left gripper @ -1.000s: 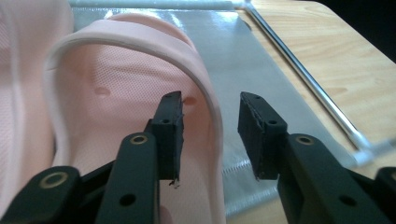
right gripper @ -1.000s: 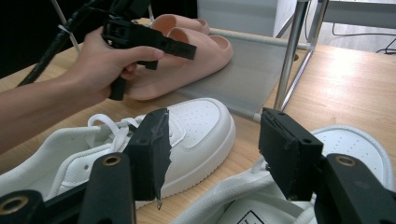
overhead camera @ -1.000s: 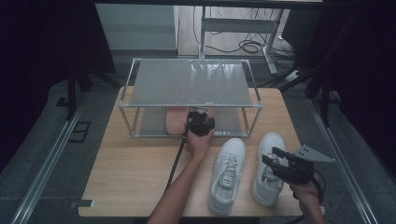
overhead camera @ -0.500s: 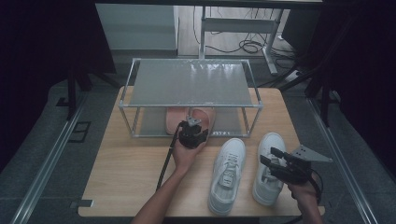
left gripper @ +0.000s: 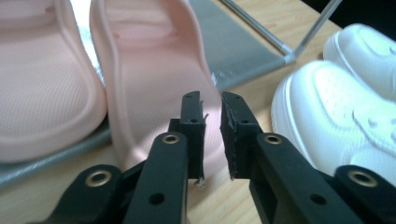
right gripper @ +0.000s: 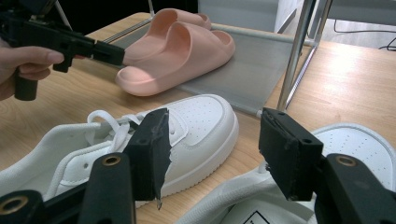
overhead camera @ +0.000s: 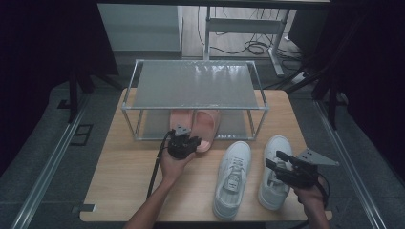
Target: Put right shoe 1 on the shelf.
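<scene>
Slipper (left gripper: 154, 79) just beyond left gripper (left gripper: 212, 135)

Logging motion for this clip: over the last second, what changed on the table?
The left claw drew back from under the rack toward the person, now just off the heel of the nearer pink slipper; its jaws show a narrow gap with nothing between them. The slippers, both white sneakers and the right claw, open over the right-hand sneaker, barely moved.
</scene>
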### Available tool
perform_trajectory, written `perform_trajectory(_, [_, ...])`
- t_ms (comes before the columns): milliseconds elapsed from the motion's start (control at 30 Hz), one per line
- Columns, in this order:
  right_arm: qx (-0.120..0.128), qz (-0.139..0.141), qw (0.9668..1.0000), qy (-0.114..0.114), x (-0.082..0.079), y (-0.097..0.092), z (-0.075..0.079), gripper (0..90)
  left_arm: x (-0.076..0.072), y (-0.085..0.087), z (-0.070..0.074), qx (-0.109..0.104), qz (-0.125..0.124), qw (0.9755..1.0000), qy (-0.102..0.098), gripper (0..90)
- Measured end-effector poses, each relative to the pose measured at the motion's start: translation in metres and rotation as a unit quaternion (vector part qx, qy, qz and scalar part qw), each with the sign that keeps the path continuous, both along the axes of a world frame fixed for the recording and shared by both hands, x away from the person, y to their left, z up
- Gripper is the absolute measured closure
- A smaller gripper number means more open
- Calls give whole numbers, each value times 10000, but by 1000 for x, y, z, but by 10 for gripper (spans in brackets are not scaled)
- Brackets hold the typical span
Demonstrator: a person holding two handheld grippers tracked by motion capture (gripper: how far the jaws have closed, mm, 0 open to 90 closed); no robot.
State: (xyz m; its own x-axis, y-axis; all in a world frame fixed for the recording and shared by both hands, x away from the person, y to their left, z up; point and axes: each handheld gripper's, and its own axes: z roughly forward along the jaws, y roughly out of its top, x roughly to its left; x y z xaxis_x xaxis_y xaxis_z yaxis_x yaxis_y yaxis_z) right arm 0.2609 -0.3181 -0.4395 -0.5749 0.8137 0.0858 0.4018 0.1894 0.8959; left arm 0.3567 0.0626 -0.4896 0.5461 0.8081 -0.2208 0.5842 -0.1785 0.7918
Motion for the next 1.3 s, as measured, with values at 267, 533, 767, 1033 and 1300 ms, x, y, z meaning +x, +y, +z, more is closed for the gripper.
perform_trajectory(267, [-3,6,10000,28,0,1,-1,434,-18,14,-6,225,-288,9993,29,899])
perform_trajectory(533, [-20,34,10000,50,1,3,-2,435,-21,8,-16,458,-542,9973,166,900])
perform_trajectory(767, [-13,20,10000,38,1,2,-2,435,-10,-4,-27,547,-573,9964,285,900])
perform_trajectory(1033, [-3,15,10000,32,1,1,-2,435,-2,-12,-28,542,-587,9963,311,900])
perform_trajectory(1300, [-28,26,10000,37,1,2,-2,434,4,-17,-29,531,-550,9966,308,900])
